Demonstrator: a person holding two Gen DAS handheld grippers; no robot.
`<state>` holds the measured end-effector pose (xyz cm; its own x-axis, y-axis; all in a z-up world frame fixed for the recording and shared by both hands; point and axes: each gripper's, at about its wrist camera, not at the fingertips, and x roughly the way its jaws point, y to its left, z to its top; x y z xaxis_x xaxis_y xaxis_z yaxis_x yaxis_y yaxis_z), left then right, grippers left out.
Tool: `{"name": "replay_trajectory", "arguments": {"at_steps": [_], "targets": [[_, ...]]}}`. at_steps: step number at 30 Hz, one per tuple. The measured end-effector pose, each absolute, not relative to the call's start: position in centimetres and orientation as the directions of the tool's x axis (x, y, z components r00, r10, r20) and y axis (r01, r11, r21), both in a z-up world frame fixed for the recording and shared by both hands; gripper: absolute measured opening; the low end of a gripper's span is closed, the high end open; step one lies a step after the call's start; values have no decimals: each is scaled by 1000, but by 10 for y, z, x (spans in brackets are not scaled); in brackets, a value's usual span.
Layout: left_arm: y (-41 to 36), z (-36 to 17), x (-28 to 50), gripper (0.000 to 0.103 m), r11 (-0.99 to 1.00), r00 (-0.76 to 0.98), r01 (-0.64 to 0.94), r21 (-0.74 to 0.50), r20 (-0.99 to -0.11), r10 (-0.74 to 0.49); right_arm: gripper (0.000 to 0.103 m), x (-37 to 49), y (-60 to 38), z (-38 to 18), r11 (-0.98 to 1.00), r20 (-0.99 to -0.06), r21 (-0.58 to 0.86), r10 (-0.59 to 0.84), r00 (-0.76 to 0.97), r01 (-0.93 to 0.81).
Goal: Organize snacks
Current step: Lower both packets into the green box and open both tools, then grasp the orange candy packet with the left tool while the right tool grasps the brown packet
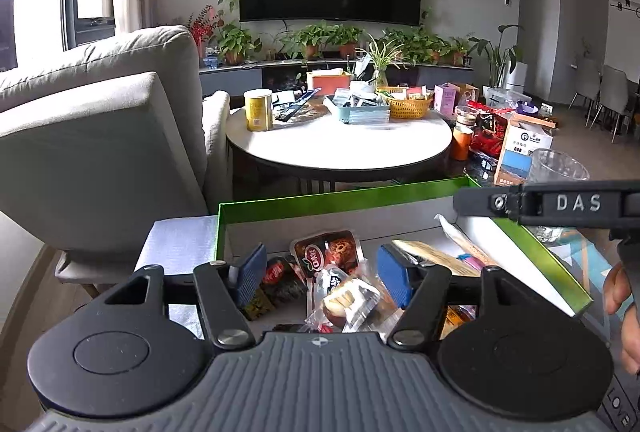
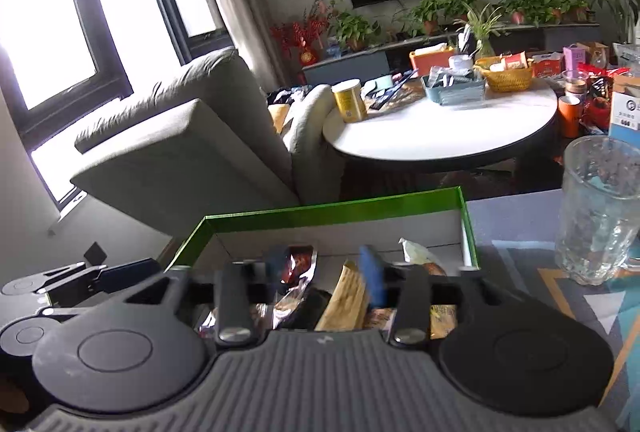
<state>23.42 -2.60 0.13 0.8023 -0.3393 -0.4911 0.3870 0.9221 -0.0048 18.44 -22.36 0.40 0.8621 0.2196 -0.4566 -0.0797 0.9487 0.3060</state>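
A green-rimmed box (image 1: 320,197) with a white inside holds several wrapped snacks. In the left wrist view my left gripper (image 1: 320,274) is open above the pile, its blue pads either side of a dark red cake packet (image 1: 328,252) and a clear wrapped pastry (image 1: 348,306). A tan packet (image 1: 432,258) lies to the right. In the right wrist view my right gripper (image 2: 324,272) is open over the same box (image 2: 332,205), above a red foil packet (image 2: 298,266) and a tan packet (image 2: 346,302). The right gripper's side shows in the left wrist view (image 1: 560,203).
A tall clear glass (image 2: 598,207) stands right of the box on a patterned cloth. Beyond are a grey sofa (image 1: 100,119) and a round white table (image 1: 340,143) with a yellow can (image 1: 258,109), baskets and boxes.
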Motion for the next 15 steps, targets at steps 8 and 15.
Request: {"name": "replay_trajectory", "arguments": {"at_steps": [8, 15], "targets": [[1, -3, 199, 59, 934, 798, 356, -34, -509, -323, 45, 146, -217, 10, 941, -444, 293, 288, 849, -166], [34, -21, 161, 58, 944, 766, 307, -120, -558, -320, 45, 97, -200, -6, 921, -480, 278, 378, 792, -271]]}}
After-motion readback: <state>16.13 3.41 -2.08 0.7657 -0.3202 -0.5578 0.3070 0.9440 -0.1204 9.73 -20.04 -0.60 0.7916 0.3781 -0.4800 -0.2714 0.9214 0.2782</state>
